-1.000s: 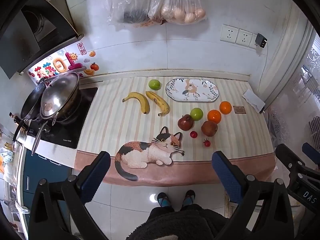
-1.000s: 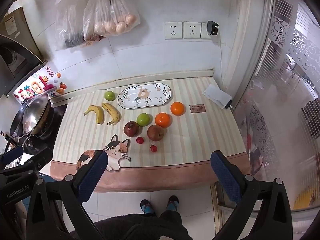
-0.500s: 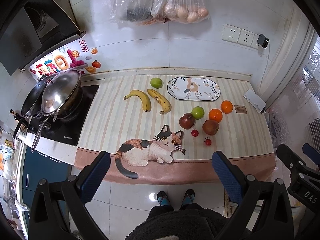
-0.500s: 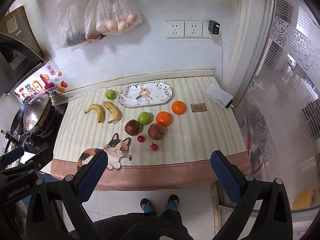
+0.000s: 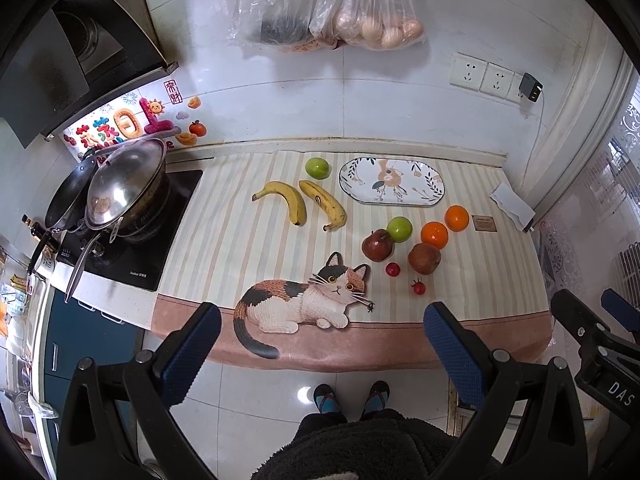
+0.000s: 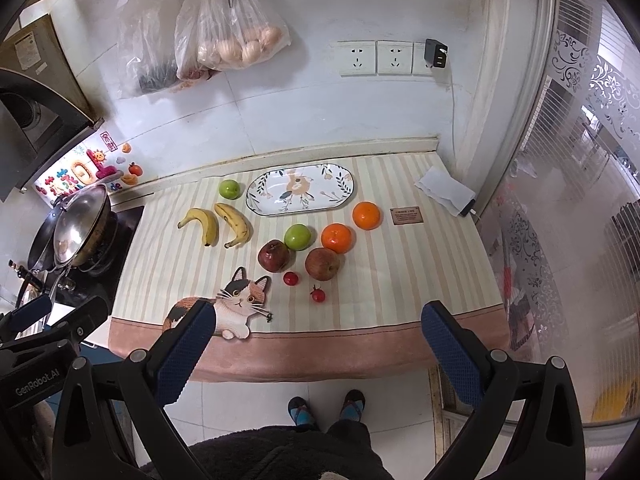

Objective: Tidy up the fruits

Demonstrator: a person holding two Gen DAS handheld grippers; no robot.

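— Where's the fruit?

— Spread on the striped mat (image 6: pixel 384 280) covering the worktop: two bananas (image 6: pixel 218 222) toward its left, two green apples (image 6: pixel 297 237), two red apples (image 6: pixel 322 264), two oranges (image 6: pixel 337 238) and two small red tomatoes (image 6: pixel 318 294) nearer the middle. The oval plate (image 6: pixel 301 189) lies bare at the back edge, one green apple just beside its left end.

— Anything blocking?

— Nothing lies over the fruit. A wok with lid (image 5: pixel 120 188) sits off the mat's left edge; bags (image 6: pixel 228 36) hang on the wall.

— Your jaws?

— My left gripper (image 5: pixel 320 354) and right gripper (image 6: pixel 316 354) both hang spread wide and empty, out past the front edge.
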